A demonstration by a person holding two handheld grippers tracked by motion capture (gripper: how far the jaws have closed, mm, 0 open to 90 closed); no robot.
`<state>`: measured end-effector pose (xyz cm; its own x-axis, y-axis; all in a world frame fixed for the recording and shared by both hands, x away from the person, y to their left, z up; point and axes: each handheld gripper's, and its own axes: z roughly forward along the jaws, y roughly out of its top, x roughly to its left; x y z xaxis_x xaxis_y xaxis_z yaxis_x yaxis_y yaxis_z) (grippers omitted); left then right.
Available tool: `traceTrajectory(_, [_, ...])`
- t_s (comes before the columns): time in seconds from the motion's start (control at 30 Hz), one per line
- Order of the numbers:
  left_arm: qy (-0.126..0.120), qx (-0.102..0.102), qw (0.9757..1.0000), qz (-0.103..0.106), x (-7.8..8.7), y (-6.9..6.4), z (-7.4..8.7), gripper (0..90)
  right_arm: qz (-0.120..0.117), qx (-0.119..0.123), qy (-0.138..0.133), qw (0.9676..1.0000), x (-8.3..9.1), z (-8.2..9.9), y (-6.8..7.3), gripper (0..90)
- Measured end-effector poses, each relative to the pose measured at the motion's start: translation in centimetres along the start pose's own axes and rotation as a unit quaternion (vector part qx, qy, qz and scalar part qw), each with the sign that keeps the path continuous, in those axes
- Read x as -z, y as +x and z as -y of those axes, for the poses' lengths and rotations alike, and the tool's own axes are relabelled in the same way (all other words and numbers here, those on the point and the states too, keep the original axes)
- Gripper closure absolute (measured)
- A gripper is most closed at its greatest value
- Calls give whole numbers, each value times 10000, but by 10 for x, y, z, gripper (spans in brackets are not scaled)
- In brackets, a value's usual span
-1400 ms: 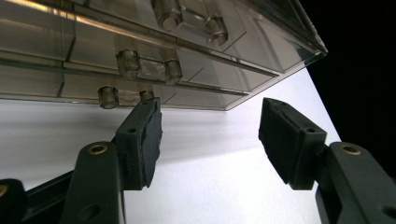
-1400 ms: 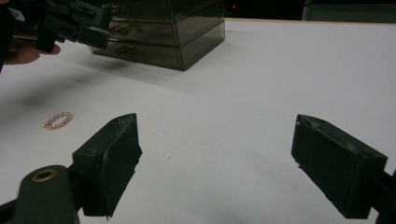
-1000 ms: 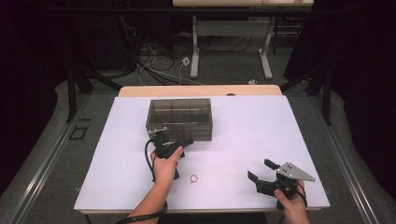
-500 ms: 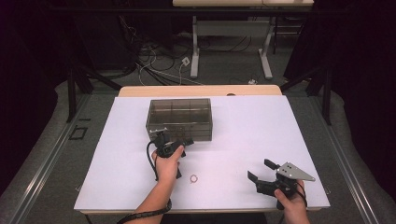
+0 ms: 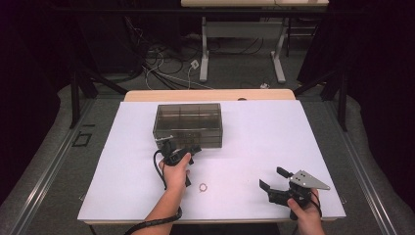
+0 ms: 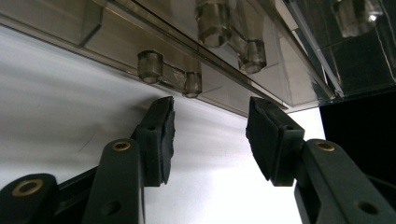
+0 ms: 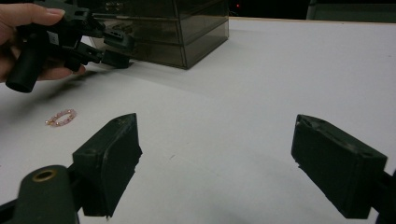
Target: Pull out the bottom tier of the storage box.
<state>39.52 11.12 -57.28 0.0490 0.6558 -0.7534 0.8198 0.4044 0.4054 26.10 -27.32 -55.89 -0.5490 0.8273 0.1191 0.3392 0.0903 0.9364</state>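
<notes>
While the right gripper rests wide open on the near right of the desk, holding nothing, a small beaded ring lies loose on the white surface, left of it and just beside the left hand. Farther in, the left gripper sits at the near face of the smoky clear drawer box, its jaws apart and just now narrowing toward one of the small clear knobs, with nothing yet between the pads. The danger appears to lie in that approach: the pads sit below the knob, so a close from here would likely catch air or clip the drawer's lip. The knob looks small and slick, and a partial pinch could slip off as the drawer is pulled. With the right gripper well away from the box, a hard tug might drag the whole box across the desk. A backward sweep of the left forearm could also knock the ring.
</notes>
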Motion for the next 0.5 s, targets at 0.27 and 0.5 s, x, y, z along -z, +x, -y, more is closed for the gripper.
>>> traceTrajectory(0.27, [-110,16,9999,-40,-4,1,0,586,3,6,-1,10000,0,0,0,148])
traceTrajectory(0.5, [-157,54,9998,-57,-6,2,-1,642,3,-17,19,10000,1,0,0,148])
